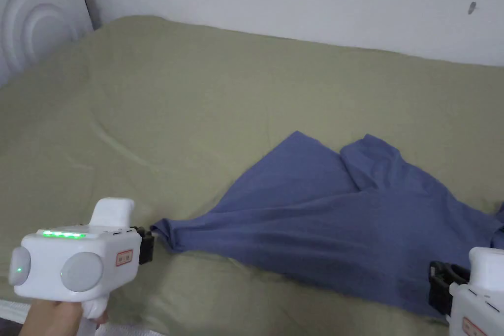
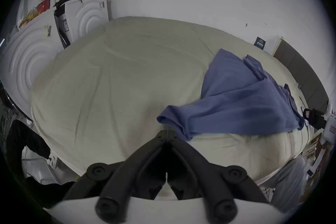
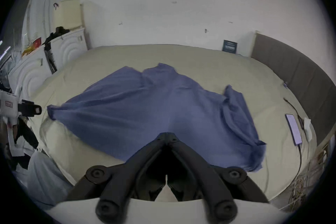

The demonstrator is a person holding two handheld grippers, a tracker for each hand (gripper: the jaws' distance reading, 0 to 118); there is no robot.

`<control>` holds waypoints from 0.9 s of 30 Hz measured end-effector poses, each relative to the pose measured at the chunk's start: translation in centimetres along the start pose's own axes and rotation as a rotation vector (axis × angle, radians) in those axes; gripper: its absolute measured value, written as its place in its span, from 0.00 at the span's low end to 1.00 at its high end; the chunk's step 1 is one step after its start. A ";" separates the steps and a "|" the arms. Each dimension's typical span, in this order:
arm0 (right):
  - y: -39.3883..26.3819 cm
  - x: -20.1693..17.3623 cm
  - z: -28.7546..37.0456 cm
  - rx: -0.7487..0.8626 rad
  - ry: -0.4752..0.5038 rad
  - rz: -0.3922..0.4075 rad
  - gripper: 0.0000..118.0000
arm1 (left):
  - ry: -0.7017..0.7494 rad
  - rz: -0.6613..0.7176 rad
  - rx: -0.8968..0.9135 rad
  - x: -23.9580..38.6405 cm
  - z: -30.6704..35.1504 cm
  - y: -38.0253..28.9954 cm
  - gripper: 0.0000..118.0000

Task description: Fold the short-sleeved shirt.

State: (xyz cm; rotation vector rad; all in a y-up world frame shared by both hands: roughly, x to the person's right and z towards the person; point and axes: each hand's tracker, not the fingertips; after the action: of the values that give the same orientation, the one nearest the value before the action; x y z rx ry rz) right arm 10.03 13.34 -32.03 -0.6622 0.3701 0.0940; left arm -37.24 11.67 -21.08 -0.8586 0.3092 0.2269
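A blue short-sleeved shirt (image 1: 320,219) (image 2: 236,100) (image 3: 145,109) lies spread and creased on the olive bed sheet (image 1: 197,106), its sleeves towards the far side. My left gripper (image 1: 150,243) (image 2: 167,132) is shut just short of the shirt's drawn-out left corner, with a small gap to it, and holds nothing. It also appears at the left in the right gripper view (image 3: 37,110). My right gripper (image 1: 435,280) (image 3: 167,134) is shut, its tips over the cloth near the shirt's near right hem. I see no cloth between its jaws.
White cabinets (image 1: 34,17) stand left of the bed and a white wall runs behind it. A phone (image 3: 293,129) on a cable lies on the bed's right side by a dark headboard (image 3: 291,68). The sheet's far left half is bare.
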 end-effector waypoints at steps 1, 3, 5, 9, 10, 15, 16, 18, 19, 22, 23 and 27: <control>-0.1 -0.3 -0.2 -0.002 0.001 0.004 0.00 | -0.008 0.000 -0.004 0.2 0.4 -0.3 0.00; -0.1 -0.7 -0.7 -0.012 0.013 0.013 0.00 | -0.023 -0.002 -0.014 0.2 -0.1 0.5 0.00; -0.2 -1.1 -1.1 -0.018 0.016 0.013 0.00 | -0.027 -0.009 -0.012 0.4 -0.6 1.2 0.05; -0.6 -1.3 -1.7 -0.041 0.030 0.017 0.00 | -0.026 -0.020 -0.081 0.8 -3.4 2.7 1.00; -0.8 -1.4 -1.8 -0.045 0.033 0.018 0.00 | 0.001 -0.030 -0.054 0.7 -4.1 3.4 0.96; -1.1 -1.3 -2.7 -0.077 0.057 -0.004 0.00 | 0.018 -0.056 -0.154 1.0 -7.0 3.5 0.65; -1.1 -1.2 -2.8 -0.079 0.052 -0.005 0.00 | -0.011 -0.036 -0.154 1.2 -6.9 3.5 0.43; -0.9 -0.8 -3.2 -0.085 0.052 -0.003 0.00 | -0.001 -0.060 -0.146 1.9 -6.9 2.7 0.06; -0.7 -0.5 -3.5 -0.090 0.047 -0.005 0.00 | 0.014 -0.066 -0.126 2.2 -6.7 2.6 0.04; 0.6 0.9 -4.7 -0.094 0.036 -0.005 0.00 | 0.010 -0.068 -0.127 2.4 -6.2 2.6 0.03; 1.2 1.4 -5.3 -0.090 0.015 0.008 0.00 | 0.010 -0.067 -0.126 2.4 -6.1 2.6 0.03; 5.1 5.0 -9.3 -0.094 -0.038 0.003 0.00 | 0.003 -0.048 -0.109 2.1 -5.7 2.4 0.03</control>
State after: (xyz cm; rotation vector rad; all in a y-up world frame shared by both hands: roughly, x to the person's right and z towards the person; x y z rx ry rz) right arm 10.81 11.48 -43.63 -0.7515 0.3320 0.1274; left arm -37.06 8.95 -26.98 -0.9735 0.2808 0.1987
